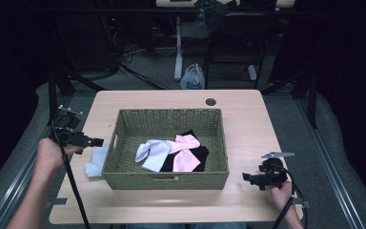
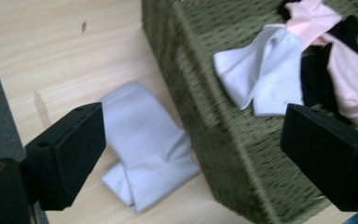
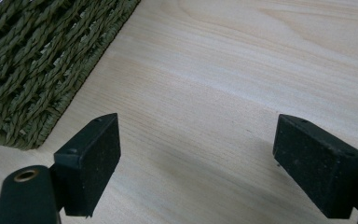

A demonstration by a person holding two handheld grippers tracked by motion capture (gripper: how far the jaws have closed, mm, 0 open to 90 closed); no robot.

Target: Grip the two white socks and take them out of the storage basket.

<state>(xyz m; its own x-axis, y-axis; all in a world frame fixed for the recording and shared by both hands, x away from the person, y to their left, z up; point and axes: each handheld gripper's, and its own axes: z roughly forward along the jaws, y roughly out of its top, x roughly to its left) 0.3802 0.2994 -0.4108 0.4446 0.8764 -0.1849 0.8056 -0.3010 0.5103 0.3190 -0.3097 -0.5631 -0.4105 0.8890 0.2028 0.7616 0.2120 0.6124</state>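
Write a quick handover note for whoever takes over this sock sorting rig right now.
Left gripper: open, empty, above the folded pale blue sock lying on the wooden table left of the green woven basket.
Right gripper: open, empty, over bare table right of the basket.
Done: white sock, pink sock and black sock are in the basket.
Left: probably the pale blue sock.

Bare forearms; each black hand-held gripper has square jaws and a trailing cable
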